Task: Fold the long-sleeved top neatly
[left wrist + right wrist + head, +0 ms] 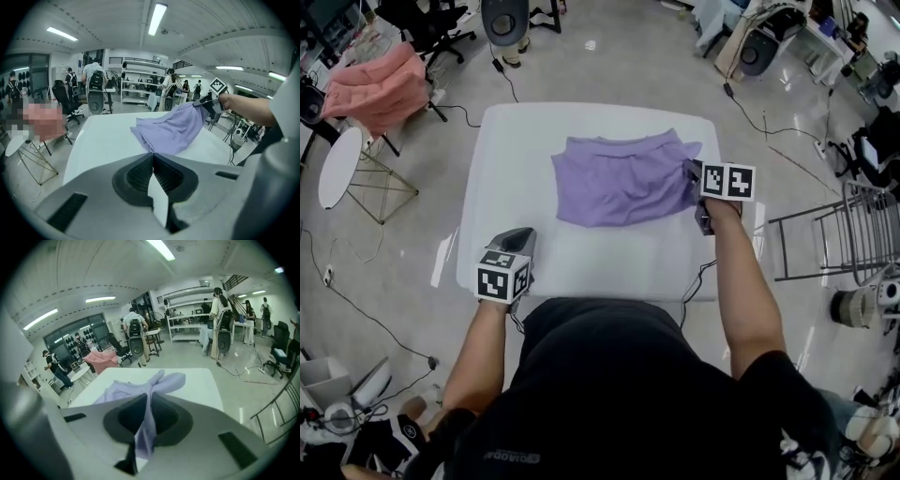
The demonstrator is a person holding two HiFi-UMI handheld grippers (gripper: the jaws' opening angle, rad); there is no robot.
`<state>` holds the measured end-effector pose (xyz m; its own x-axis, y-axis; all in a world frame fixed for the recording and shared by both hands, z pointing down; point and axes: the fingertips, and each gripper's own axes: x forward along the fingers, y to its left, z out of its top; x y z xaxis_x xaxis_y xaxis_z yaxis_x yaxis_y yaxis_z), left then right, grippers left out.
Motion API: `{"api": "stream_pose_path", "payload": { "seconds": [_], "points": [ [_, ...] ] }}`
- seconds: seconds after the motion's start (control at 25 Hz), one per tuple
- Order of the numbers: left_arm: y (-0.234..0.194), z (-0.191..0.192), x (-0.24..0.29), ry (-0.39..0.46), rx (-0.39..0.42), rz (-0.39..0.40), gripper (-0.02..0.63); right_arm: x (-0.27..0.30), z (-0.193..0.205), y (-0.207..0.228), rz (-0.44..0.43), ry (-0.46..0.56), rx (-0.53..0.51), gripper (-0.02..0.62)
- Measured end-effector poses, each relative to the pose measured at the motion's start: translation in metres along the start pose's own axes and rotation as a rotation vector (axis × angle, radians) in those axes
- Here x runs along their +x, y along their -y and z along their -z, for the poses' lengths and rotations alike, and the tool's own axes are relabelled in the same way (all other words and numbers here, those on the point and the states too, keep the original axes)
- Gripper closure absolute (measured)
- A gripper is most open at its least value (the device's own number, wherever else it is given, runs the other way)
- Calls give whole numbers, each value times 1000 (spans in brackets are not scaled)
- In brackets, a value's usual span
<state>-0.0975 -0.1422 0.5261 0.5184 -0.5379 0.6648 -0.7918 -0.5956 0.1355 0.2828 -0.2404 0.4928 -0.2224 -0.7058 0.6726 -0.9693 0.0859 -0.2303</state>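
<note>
A lilac long-sleeved top [619, 183] lies bunched on the far half of the white table [581, 262]. My right gripper [696, 174] is at the top's right edge and shut on a fold of it. In the right gripper view the lilac cloth [140, 427] runs between the jaws of my right gripper [147, 399] and down toward the table. In the left gripper view the top [171, 129] is drawn up at its right end. My left gripper [521, 240] hovers over the table's near left part, apart from the top. The left gripper [152, 157] has its jaws together and holds no cloth.
A pink cloth [375, 84] is draped over a chair at the far left, beside a round white side table [339, 164]. A metal rack [853, 234] stands to the right of the table. Cables trail across the floor, and people stand at benches in the background.
</note>
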Motion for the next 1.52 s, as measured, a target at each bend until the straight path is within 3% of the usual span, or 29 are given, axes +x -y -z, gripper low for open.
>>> {"api": "stream_pose_path", "payload": {
  "seconds": [0.16, 0.4, 0.56, 0.72, 0.8, 0.88, 0.92, 1.04, 1.16, 1.24, 1.32, 1.4, 1.52],
  "points": [
    [-5, -3, 0, 8, -2, 22, 600, -3, -26, -71, -69, 14, -81, 561],
    [-14, 8, -10, 14, -21, 59, 600, 41, -27, -183, -164, -30, -94, 560],
    [-28, 18, -19, 16, -38, 60, 600, 92, -2, -231, -139, -86, -100, 560],
    [-47, 29, -31, 9, -61, 49, 600, 142, 35, -258, -42, -163, -187, 558],
    [-55, 36, -38, 6, -68, 46, 600, 163, 57, -272, -36, -208, -226, 538],
    [-64, 42, -44, 3, -76, 43, 600, 173, 69, -291, -79, -227, -258, 447],
    [-69, 45, -47, 1, -80, 43, 600, 173, 71, -299, -101, -222, -273, 432],
    [-81, 49, -47, -4, -82, 60, 600, 162, 67, -309, -139, -199, -335, 395],
    [-89, 44, -39, 8, -67, 86, 598, 142, 54, -315, -198, -139, -374, 397],
    [-91, 33, -32, 30, -59, 114, 598, 119, 40, -320, -263, -59, -351, 398],
    [-91, 18, -24, 51, -50, 143, 598, 92, 28, -316, -311, 27, -309, 440],
    [-90, 4, -14, 67, -36, 169, 598, 72, 30, -294, -288, 67, -290, 481],
    [-85, -11, 2, 75, -13, 196, 598, 59, 64, -251, -188, 14, -306, 500]
  ]
}}
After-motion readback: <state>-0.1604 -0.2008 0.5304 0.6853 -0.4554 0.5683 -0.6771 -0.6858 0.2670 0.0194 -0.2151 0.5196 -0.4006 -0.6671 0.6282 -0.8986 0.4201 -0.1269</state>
